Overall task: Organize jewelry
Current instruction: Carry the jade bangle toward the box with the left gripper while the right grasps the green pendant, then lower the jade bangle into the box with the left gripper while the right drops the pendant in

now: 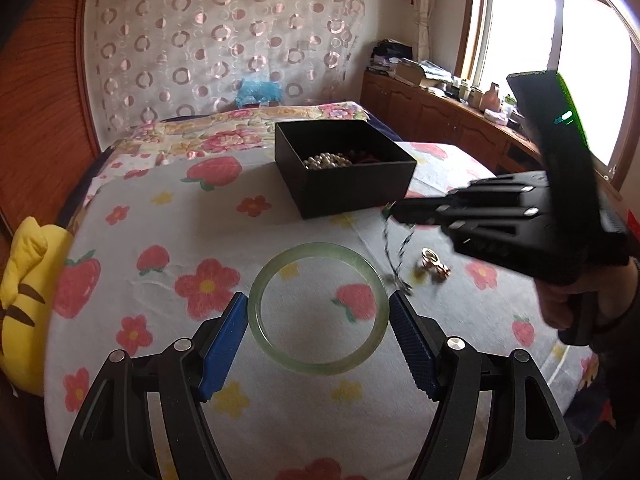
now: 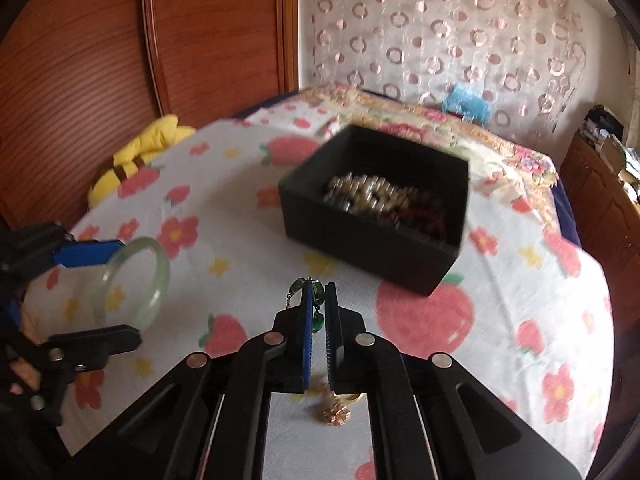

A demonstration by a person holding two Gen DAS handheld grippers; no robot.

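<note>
Sitting ahead of both tools, the open black square cardboard box [image 1: 344,168] holds a heap of pale pearl beads [image 2: 364,192] with dark red beads [image 2: 424,210] beside them toward its right side. The left hand-held gripper [image 1: 318,312] stands wide, its blue pads pressed to either side of a translucent pale green jade bangle [image 1: 318,310], which it holds clear of the bed. The right hand-held gripper [image 2: 319,308] is pinched nearly closed on a thin chain with green beads [image 2: 318,312]; the chain's loose part dangles below its tips, blurred in the left wrist view. Under the right hand-held gripper, just behind its tips, a small gold flower-shaped piece [image 2: 336,416] lies on the cloth. Nothing stands between either hand-held gripper and the box. Everything rests on a bed spread with a white sheet printed with strawberries and flowers [image 1: 168,240]. A yellow striped plush toy [image 1: 28,300] lies far to the left, against a reddish wooden headboard [image 2: 120,60]. Beyond the box hangs a circle-patterned curtain [image 1: 224,36], and to the right are wooden cabinets [image 1: 432,112] below a bright window [image 1: 520,60].
</note>
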